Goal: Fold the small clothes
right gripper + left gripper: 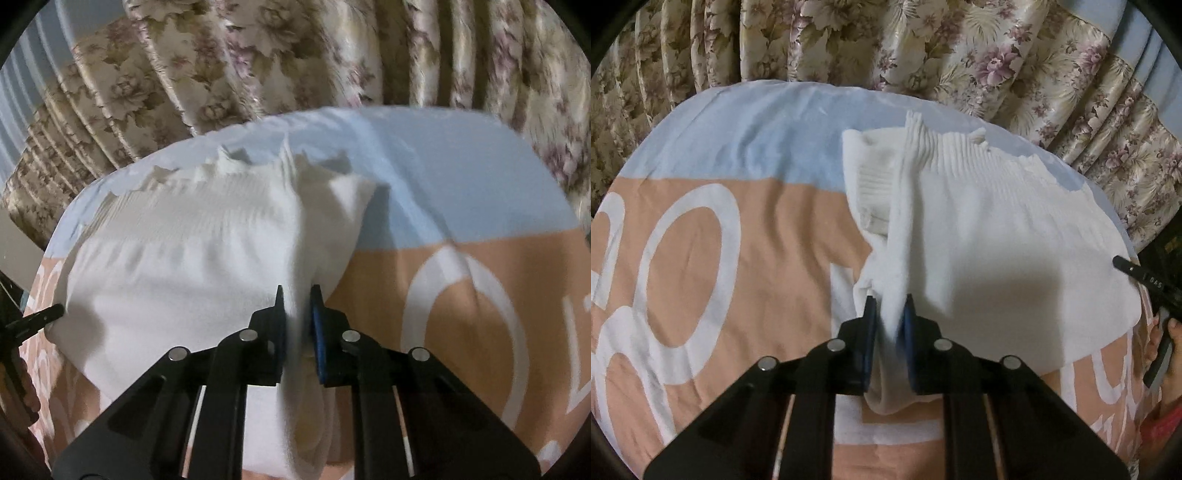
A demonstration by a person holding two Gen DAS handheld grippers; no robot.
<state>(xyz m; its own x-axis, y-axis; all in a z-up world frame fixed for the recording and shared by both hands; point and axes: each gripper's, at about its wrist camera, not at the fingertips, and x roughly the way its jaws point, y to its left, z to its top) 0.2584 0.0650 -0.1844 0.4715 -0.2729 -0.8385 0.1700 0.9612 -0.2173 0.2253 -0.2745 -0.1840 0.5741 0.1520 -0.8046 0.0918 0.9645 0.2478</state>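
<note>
White garment [997, 236] pinched in both jaws, near edge hidden behind them, right-wrist view blurred

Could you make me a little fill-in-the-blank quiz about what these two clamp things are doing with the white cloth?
1. Each hand-held gripper, left and right, is shut on a pinched fold of the ____ garment.
2. The garment lies on a sheet that is light blue at the far end and ____ nearer the cameras.
3. Behind the sheet hangs a curtain printed with ____.
4. The garment's far edge is ____ knit.

Missing words: white; peach; flowers; ribbed
</note>
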